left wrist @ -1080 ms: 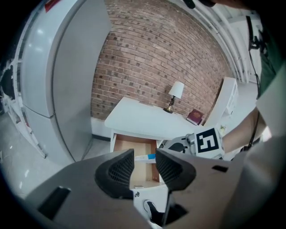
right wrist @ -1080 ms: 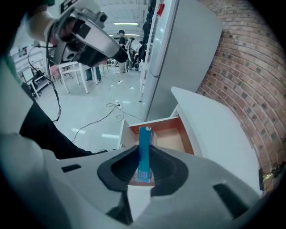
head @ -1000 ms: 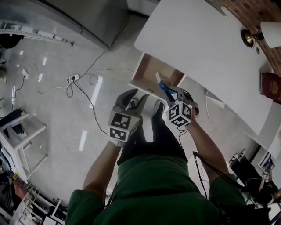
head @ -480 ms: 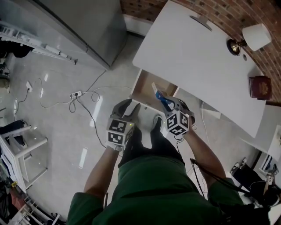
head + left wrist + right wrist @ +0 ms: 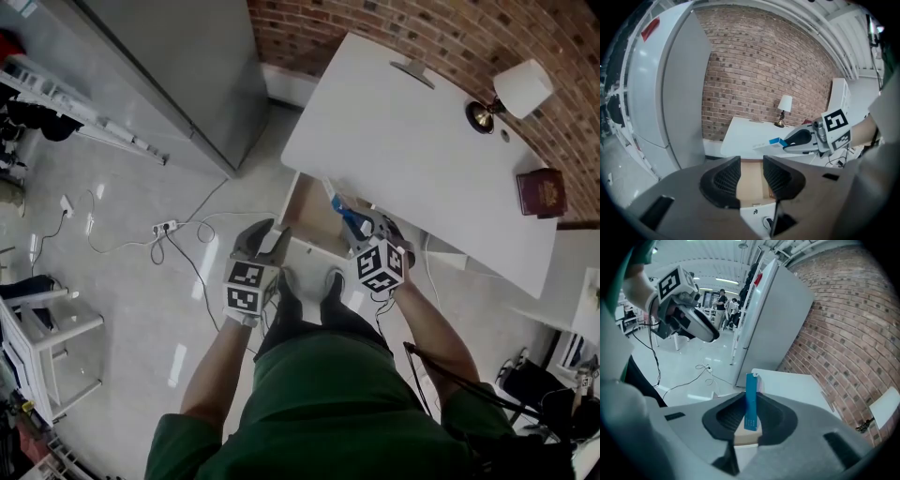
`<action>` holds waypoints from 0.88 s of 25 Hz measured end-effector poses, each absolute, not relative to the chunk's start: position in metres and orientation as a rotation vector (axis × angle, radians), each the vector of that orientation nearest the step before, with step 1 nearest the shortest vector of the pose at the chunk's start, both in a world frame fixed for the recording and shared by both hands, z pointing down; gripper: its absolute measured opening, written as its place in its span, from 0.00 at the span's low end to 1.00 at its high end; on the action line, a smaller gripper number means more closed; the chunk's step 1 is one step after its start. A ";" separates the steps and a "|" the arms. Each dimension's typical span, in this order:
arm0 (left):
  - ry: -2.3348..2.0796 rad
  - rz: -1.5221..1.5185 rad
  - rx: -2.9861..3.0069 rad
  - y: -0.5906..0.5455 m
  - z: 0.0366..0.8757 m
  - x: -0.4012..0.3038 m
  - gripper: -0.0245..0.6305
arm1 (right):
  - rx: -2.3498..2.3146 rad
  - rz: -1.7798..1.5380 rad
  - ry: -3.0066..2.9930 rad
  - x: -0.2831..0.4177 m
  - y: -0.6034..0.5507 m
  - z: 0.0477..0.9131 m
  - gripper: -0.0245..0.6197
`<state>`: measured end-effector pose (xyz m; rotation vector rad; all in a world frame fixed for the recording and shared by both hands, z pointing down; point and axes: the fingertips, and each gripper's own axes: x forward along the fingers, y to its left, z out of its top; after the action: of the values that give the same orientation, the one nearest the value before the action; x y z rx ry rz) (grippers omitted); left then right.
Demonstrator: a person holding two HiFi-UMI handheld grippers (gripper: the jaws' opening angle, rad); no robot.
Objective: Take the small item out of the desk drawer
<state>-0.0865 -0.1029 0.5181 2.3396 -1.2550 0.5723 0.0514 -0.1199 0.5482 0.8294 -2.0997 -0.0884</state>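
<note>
Removal looked nearly finished: my right gripper (image 5: 750, 417) clasped a slim blue cardboard box (image 5: 751, 399) above the open wooden drawer (image 5: 307, 211). My left gripper (image 5: 751, 174) gaped empty. Next, the box needed setting down.

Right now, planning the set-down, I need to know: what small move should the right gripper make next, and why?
Probably carry the small blue-and-white box sideways over the white desk top. The right gripper is shut on that box, which appears lifted above the open wooden drawer. The left gripper is open and empty, so nothing else needs moving.
</note>
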 end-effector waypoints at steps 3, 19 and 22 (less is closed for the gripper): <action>-1.263 0.568 2.349 -0.103 0.511 -0.086 0.26 | 0.854 -0.112 -2.080 0.058 -0.134 0.541 0.15; -1.367 0.618 2.308 -0.109 0.505 -0.117 0.26 | 0.681 -0.386 -1.862 0.067 -0.219 0.570 0.15; -1.380 0.617 2.293 -0.118 0.506 -0.122 0.26 | 0.667 -0.417 -1.830 0.066 -0.237 0.574 0.15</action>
<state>-0.1216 -0.1181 0.5065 2.2926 -1.3804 0.6167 0.0661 -0.2373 0.5744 0.6669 -1.8296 -0.4168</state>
